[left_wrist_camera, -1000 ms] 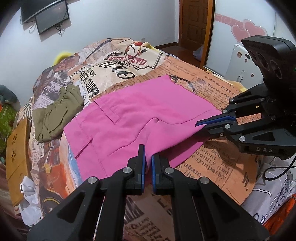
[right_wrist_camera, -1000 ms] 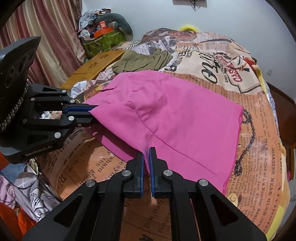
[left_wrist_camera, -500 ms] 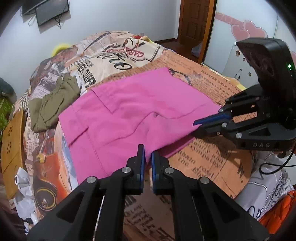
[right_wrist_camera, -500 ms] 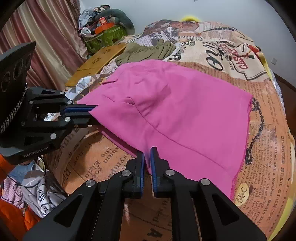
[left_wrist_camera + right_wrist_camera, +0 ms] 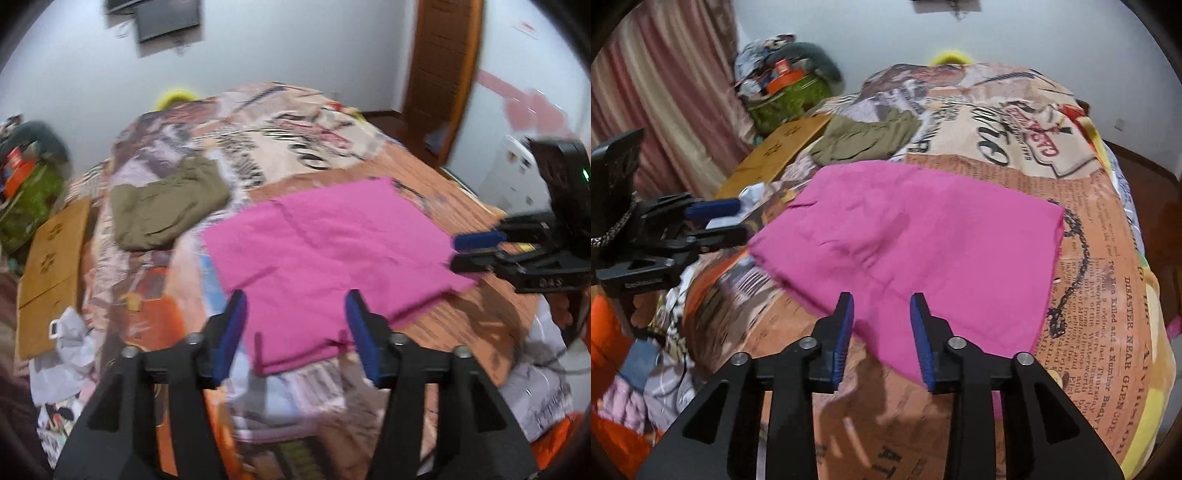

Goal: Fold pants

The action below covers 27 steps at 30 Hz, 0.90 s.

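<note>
Pants [image 5: 332,251] lie flat on bed [image 5: 1108,295], folded to squarish panel; left gripper [image 5: 295,325] at 6 o'clock edge, fingers opening, nothing between; right gripper [image 5: 882,328] likewise opening, cloth released, likely to settle flat; olive garment [image 5: 166,206] at 10 o'clock.

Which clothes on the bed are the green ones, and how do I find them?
Start at the big newspaper-print bedspread. The olive-green clothes lie crumpled just beyond the flat pink pants, beside the wooden board. They are the only dull green, bunched-up garment.
</note>
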Tool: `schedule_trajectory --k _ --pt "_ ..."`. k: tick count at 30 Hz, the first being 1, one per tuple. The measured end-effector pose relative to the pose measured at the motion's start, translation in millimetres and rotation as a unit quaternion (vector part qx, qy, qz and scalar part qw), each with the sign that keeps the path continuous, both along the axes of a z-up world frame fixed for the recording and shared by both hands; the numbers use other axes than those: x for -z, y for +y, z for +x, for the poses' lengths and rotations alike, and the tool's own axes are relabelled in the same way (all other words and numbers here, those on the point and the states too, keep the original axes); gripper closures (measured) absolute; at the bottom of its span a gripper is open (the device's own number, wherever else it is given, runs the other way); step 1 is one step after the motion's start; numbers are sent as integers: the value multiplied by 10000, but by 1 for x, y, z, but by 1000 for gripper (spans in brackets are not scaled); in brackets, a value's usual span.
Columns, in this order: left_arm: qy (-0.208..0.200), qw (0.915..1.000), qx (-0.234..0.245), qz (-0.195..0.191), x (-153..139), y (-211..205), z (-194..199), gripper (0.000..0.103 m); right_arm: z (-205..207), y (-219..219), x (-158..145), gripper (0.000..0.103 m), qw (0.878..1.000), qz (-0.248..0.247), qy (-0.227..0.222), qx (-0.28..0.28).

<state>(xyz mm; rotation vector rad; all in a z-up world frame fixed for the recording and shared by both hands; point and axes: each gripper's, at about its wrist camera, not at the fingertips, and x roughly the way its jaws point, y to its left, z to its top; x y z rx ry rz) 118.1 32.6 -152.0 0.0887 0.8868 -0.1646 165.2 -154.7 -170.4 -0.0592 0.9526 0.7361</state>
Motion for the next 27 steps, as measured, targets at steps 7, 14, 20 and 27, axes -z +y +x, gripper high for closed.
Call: schedule_trajectory --k 7,14,20,27 --pt "719 9968 -352 -62 44 23 20 36 18 6 35 70 9980 -190 603 81" --pt "920 9947 -444 -117 65 34 17 29 13 -13 39 70 9975 -459 522 140" --pt "902 9944 -543 -54 68 40 12 29 12 -38 44 71 9964 -538 521 409" --pt "869 9942 -628 -46 70 43 10 23 11 -67 54 70 9922 -752 584 810"
